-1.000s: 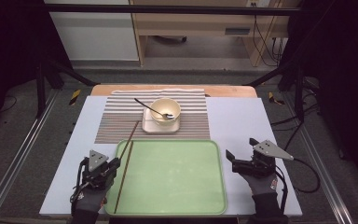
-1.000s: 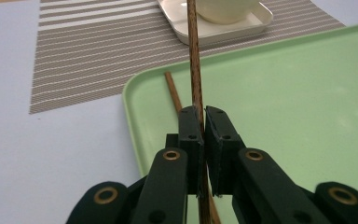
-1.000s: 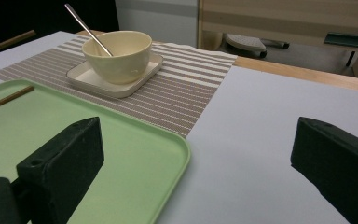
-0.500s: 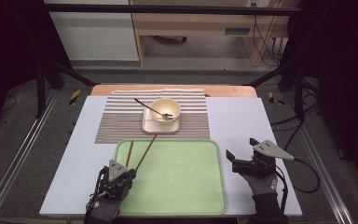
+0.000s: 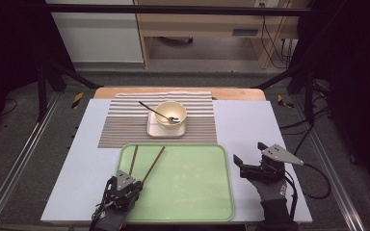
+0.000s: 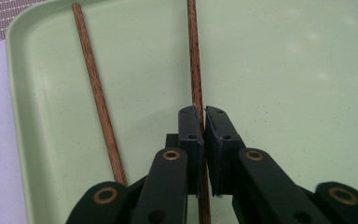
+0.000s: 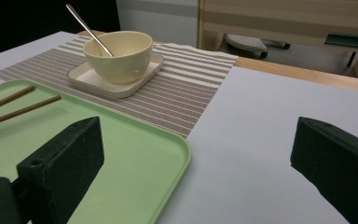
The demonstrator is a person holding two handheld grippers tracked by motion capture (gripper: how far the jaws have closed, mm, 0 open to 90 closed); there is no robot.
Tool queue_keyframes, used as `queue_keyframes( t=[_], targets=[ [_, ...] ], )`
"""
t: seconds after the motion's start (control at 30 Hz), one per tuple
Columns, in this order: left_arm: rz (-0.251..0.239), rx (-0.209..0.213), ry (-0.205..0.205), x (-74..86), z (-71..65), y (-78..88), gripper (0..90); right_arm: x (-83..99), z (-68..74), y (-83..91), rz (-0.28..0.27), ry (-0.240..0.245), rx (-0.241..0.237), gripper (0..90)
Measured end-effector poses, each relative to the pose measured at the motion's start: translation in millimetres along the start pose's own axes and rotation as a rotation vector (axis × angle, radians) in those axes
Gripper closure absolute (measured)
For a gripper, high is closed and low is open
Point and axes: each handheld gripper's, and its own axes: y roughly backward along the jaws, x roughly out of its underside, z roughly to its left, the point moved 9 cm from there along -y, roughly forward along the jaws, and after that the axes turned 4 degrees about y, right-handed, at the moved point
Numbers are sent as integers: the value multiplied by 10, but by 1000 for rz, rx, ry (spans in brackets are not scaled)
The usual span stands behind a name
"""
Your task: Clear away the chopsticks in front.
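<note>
Clamped between the jaws of the left gripper [image 6: 201,116], one wooden chopstick [image 6: 195,60] is seen lying on the green tray [image 5: 192,192], its far end angled toward the tray's back rim. A second chopstick [image 6: 95,93] is left free just beside it on the tray. At the tray's right edge, over the worktop [image 5: 243,125], the right gripper [image 7: 196,158] is held with jaws spread wide (nothing between them). A bowl [image 5: 170,113] with a spoon [image 5: 155,111] is set on the striped mat [image 5: 125,127] beyond.

**Left jaws closed, right jaws wide**

The black two-jaw left gripper [image 5: 126,184] is held low and pointed forward, its jaws pressed together on a thin brown wooden stick [image 6: 195,70]. The black right gripper [image 5: 251,162] is held level, jaws spread wide.
</note>
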Motion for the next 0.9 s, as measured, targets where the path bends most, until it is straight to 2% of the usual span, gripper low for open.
queue_keyframes(
  t=[0.33, 0.53, 0.7, 0.87, 0.9],
  targets=[
    [45, 5, -12, 68, 1, -57, 843, -2, 2, -1, -1, 2, -1, 29],
    [43, 9, -13, 68, 12, -61, 835, -3, 8, -4, -1, 3, -3, 29],
    [42, 19, -16, 65, 1, -62, 778, -1, 12, -8, 0, 1, -3, 29],
    [41, 22, -22, 49, 13, -57, 773, -3, 8, -6, -1, 4, -1, 30],
    [23, 31, -20, 16, 3, -45, 772, -4, 7, -6, -1, 3, -2, 30]
  ],
)
